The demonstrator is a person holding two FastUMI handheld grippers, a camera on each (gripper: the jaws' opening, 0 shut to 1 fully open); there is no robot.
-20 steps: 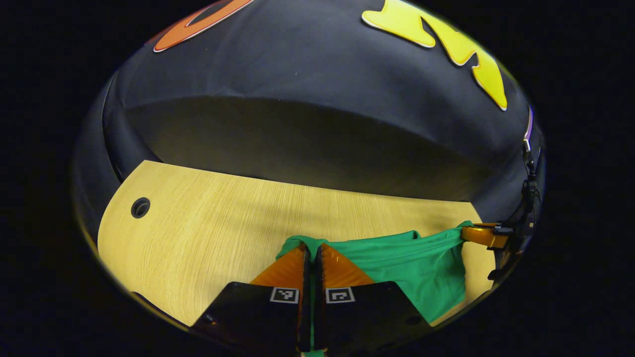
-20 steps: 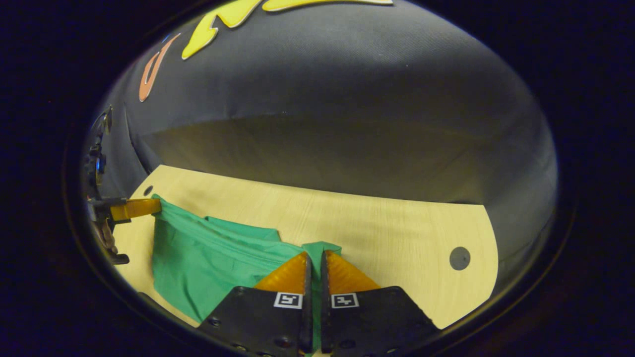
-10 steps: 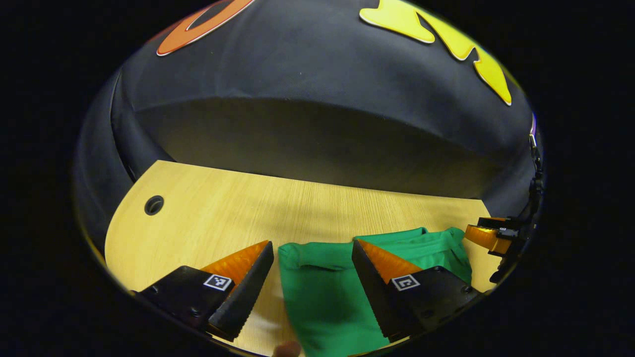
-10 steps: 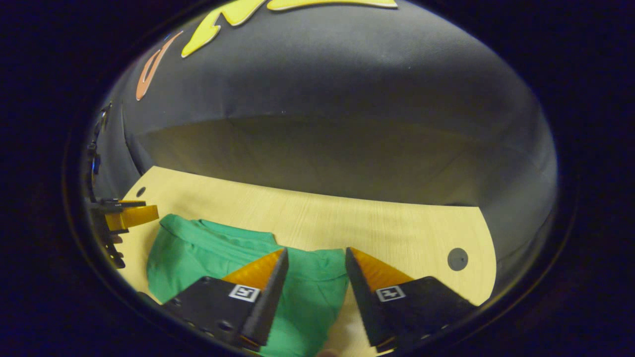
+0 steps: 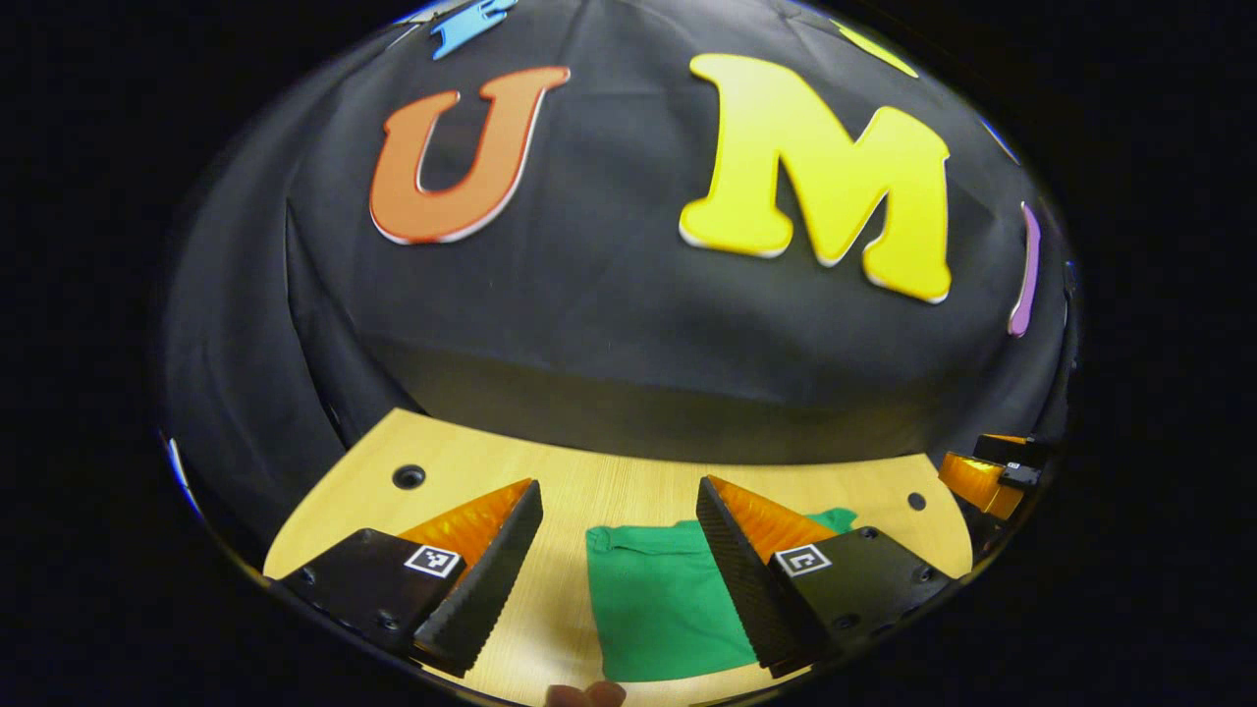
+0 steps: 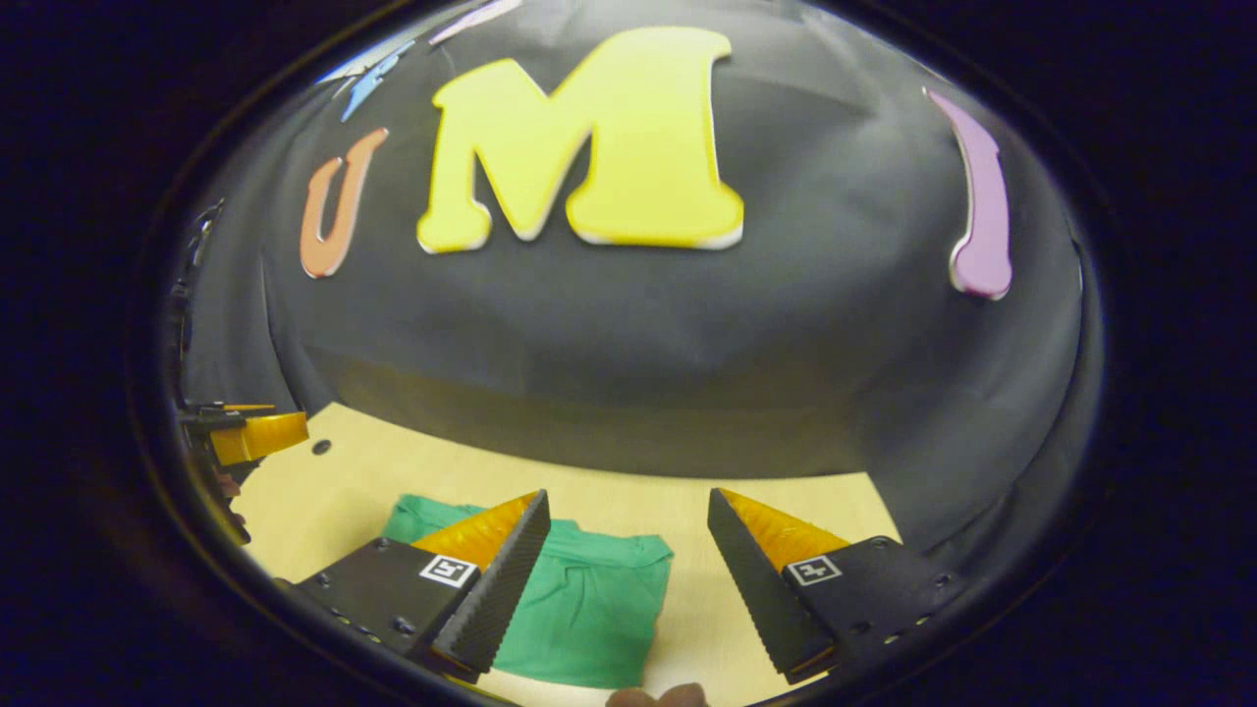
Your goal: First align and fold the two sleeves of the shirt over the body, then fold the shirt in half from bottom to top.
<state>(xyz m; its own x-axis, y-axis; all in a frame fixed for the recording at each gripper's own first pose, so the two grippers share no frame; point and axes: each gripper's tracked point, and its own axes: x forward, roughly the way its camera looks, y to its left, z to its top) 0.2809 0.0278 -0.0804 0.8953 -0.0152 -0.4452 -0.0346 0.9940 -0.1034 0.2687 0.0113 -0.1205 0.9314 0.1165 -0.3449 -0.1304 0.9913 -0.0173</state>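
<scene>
Shirt (image 5: 668,599) lies folded on table (image 5: 589,491), both grippers (image 5: 619,579) (image 6: 628,589) spread wide above.

bench (image 5: 609,491): light wood-grain top, rounded corners, against the black booth wall | holes: a round dark hole (image 5: 409,477) near the far left corner, a smaller one (image 5: 915,501) near the far right | on it: green shirt (image 5: 658,599), folded into a compact block, lying flat near the middle
</scene>
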